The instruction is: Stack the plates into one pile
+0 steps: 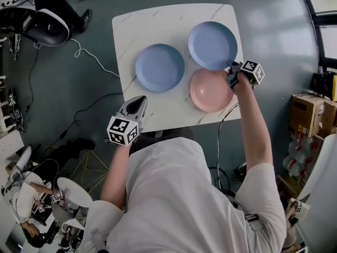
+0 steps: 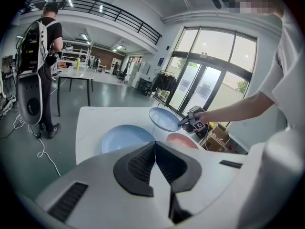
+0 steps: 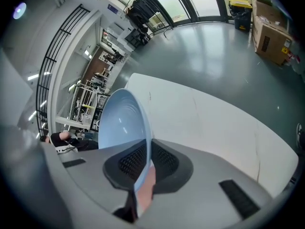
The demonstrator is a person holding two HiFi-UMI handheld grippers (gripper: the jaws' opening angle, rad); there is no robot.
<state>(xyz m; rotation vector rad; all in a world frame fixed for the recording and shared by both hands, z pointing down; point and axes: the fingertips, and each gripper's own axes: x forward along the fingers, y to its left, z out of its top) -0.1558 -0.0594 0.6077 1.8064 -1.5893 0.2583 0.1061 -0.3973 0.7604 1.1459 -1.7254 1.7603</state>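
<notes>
Three plates are on or over the white table (image 1: 158, 17). A blue plate (image 1: 159, 67) (image 2: 125, 138) lies flat at its left middle, and a pink plate (image 1: 209, 91) (image 2: 183, 140) lies at the front right. My right gripper (image 1: 231, 71) (image 3: 145, 149) is shut on the near rim of a lighter blue plate (image 1: 212, 45) (image 3: 121, 123) (image 2: 163, 118), which is tilted up off the table just behind the pink one. A strip of pink shows under the jaws in the right gripper view. My left gripper (image 1: 139, 104) (image 2: 155, 144) hovers shut and empty over the table's front left edge.
Cardboard boxes (image 1: 308, 115) stand on the floor right of the table. A cable (image 1: 92, 57) runs across the floor at the left. A person with a backpack (image 2: 43, 46) stands beyond the table's far left, by another table (image 2: 78, 73).
</notes>
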